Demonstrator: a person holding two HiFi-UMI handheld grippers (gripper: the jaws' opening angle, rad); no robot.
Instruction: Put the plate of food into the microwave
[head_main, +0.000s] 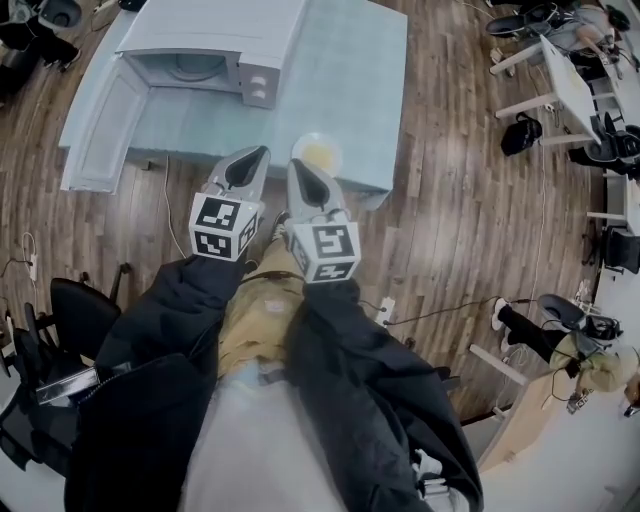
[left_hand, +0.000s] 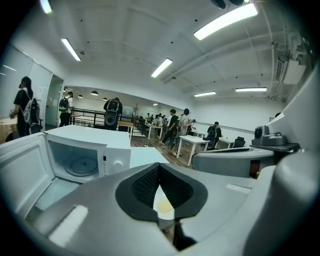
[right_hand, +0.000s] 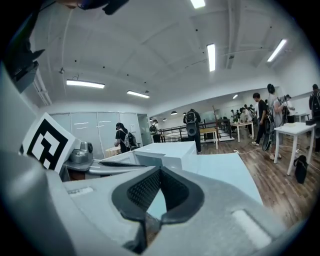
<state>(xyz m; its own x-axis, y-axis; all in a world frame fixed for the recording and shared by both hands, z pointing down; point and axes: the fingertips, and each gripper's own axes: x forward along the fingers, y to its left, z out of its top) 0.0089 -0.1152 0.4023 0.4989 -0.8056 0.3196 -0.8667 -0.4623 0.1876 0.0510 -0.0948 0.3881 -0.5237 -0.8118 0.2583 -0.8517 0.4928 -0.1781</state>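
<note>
A white microwave (head_main: 215, 40) stands at the back left of a pale blue table (head_main: 350, 90), its door (head_main: 100, 125) swung open to the left. The cavity with its glass turntable (left_hand: 80, 166) shows in the left gripper view. A plate of yellow food (head_main: 318, 152) sits near the table's front edge. My left gripper (head_main: 256, 155) and right gripper (head_main: 298, 166) hover side by side just short of that edge, both shut and empty. The plate (left_hand: 163, 205) peeks through the gap behind the left fingertips. The right gripper (right_hand: 160, 170) points over the table towards the microwave (right_hand: 167, 152).
A black office chair (head_main: 75, 315) stands at my left, and cables run over the wooden floor (head_main: 450, 230). White desks (head_main: 575, 85) and more chairs line the right side. Several people stand in the background (left_hand: 172, 125).
</note>
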